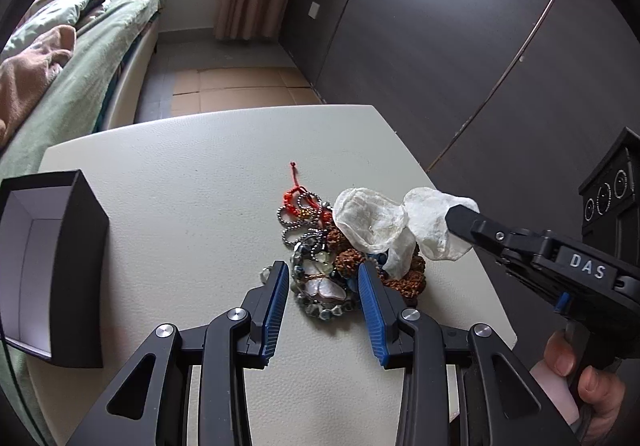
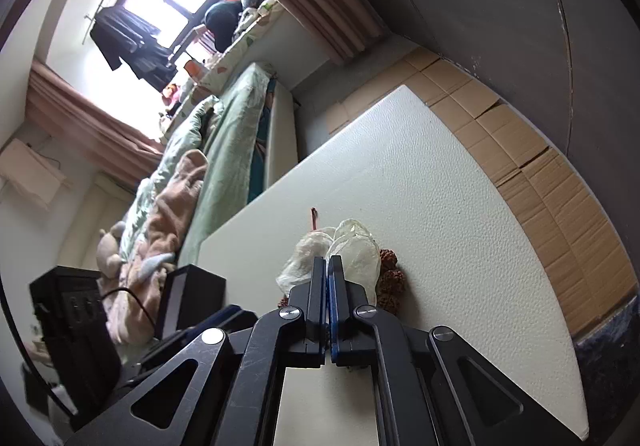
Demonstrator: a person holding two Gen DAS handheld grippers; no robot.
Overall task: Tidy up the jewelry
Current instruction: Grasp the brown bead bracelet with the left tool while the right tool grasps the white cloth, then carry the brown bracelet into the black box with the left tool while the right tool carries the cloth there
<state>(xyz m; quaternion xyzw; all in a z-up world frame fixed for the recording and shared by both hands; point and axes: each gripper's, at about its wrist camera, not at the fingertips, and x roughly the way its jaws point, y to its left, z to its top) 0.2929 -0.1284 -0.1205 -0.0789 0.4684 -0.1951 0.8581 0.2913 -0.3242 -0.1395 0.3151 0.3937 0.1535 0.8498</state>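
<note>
A heap of jewelry lies on the white table: a red cord bracelet, metal bead chains, a butterfly bracelet and brown seed beads. My left gripper is open, its blue-padded fingers either side of the butterfly bracelet. My right gripper is shut on a translucent white shell piece and holds it over the heap. In the right wrist view the closed gripper pinches that shell piece, with seed beads beside it.
An open black box with a pale lining stands at the table's left edge; it also shows in the right wrist view. A bed with green bedding lies to the left. A dark wardrobe wall stands at the right.
</note>
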